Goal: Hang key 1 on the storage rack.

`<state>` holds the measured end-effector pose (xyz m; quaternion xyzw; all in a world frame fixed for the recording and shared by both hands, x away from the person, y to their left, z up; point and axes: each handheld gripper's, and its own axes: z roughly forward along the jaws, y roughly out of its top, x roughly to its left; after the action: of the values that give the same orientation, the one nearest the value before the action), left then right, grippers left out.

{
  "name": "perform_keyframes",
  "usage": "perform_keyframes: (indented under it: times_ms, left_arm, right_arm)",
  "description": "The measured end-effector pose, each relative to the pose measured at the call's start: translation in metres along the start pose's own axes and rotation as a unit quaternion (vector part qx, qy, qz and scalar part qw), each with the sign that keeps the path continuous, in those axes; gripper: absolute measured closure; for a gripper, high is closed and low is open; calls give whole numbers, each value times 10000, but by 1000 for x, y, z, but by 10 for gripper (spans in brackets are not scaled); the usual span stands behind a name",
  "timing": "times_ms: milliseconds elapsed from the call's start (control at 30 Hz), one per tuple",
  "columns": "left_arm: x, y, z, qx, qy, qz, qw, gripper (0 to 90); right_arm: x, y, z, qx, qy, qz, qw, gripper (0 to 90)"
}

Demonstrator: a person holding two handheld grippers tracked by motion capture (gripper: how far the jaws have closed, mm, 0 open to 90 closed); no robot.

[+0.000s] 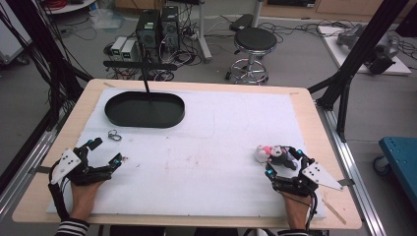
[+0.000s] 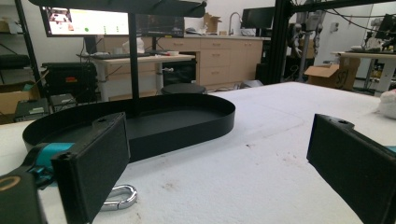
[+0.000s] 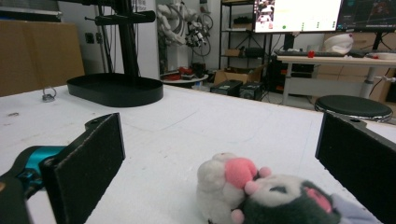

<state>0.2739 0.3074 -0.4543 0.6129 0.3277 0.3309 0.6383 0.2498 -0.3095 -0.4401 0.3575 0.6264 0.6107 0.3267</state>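
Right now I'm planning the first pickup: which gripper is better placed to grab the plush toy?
The right gripper. Its open jaws already flank the plush toy, which lies just ahead of them on the white mat. The left gripper is at the table's far side, near the metal clip.

A black oval tray [image 1: 144, 109] sits far left on the white-covered table [image 1: 206, 147]; near right, a white, pink and dark-grey plush toy [image 3: 261, 193].

Beyond your table, a black stool [image 1: 254, 42] stands on grey floor [image 1: 295, 69]; wooden cabinets [image 2: 219, 58] line the wall.
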Motion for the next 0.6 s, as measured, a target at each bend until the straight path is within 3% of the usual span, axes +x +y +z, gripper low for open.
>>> perform_keyframes:
  times_ms: [333, 567, 600]
  left_arm:
    - [0, 0, 0, -11, 8, -1, 10000, 63]
    - [0, 0, 0, -3, 7, 6, 10000, 63]
    - [0, 0, 0, -3, 7, 6, 10000, 63]
  right_arm:
    - [-21, 44, -1, 578, 310, -241, 9976, 6]
    - [-37, 69, 7, 1261, 611, -609, 9883, 6]
    - [-37, 69, 7, 1261, 611, -609, 9883, 6]
